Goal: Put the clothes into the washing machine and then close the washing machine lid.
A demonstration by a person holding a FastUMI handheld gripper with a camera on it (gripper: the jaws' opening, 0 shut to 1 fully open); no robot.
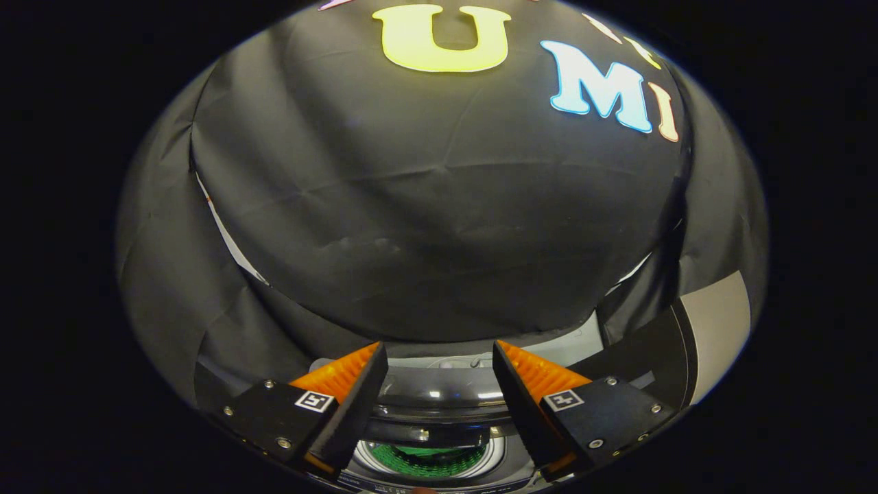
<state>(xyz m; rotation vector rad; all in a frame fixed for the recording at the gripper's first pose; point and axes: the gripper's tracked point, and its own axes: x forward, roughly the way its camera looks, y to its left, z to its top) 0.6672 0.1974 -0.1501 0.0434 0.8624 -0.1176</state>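
At the bottom of the frame the gripper (439, 384) was seen with its two fingers spread wide apart and nothing held between them. Low between the fingers, the round mouth of the washing machine (429, 458) was visible, and something green (426, 460) could be made out inside the drum; it was judged to be the clothes, though too little of it was shown to be certain. Just above that, across the gap between the fingers, a dark glossy curved band (439, 396) was seen, which was taken to be the lid or the rim of the opening; which of the two could not be told. At the lower right a pale panel (720, 322) was seen beside the machine. Beyond all this, the upper part of the frame was taken up by the black cloth wall (439, 226).

If the clothes were indeed in, the lid was judged to be the step in hand. It would best be met squarely at its free edge and pressed down evenly until seated, with the fingers kept off the drum's rim.
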